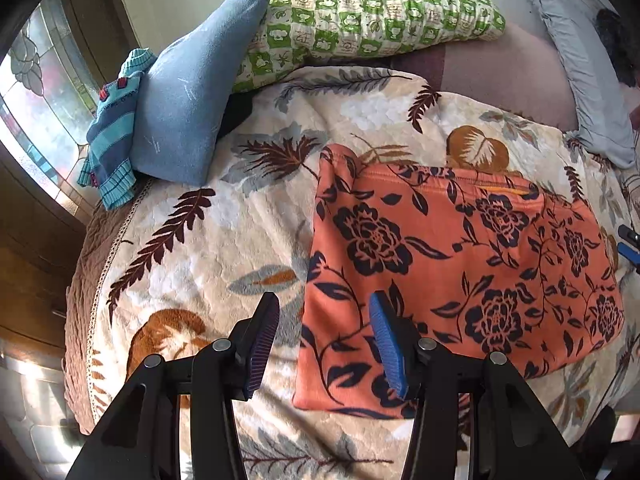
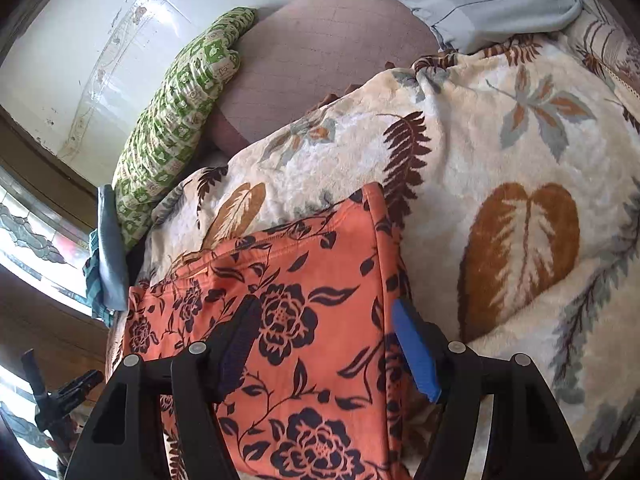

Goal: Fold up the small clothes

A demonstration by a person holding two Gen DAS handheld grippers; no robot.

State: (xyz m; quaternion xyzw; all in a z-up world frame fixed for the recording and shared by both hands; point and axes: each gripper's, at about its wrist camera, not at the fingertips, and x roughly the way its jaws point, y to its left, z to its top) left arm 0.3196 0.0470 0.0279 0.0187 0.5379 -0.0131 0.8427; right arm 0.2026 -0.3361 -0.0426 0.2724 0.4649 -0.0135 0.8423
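Note:
An orange garment with dark flower print [image 1: 460,264] lies flat and folded on the leaf-patterned blanket [image 1: 192,248]. My left gripper [image 1: 324,316] hovers above the garment's left edge, open, with nothing between its blue pads. The same orange garment [image 2: 304,320] fills the lower middle of the right wrist view. My right gripper [image 2: 326,326] hangs over its right part, open and empty. The right gripper's tips [image 1: 628,240] peek in at the far right edge of the left wrist view.
A blue folded cloth [image 1: 192,96] and a striped teal garment [image 1: 116,128] lie at the bed's far left corner. Behind them sit a green patterned pillow [image 1: 360,16], a grey pillow [image 1: 580,80] and a mauve sheet [image 2: 320,60]. A stained-glass window [image 1: 36,88] and wall border the left.

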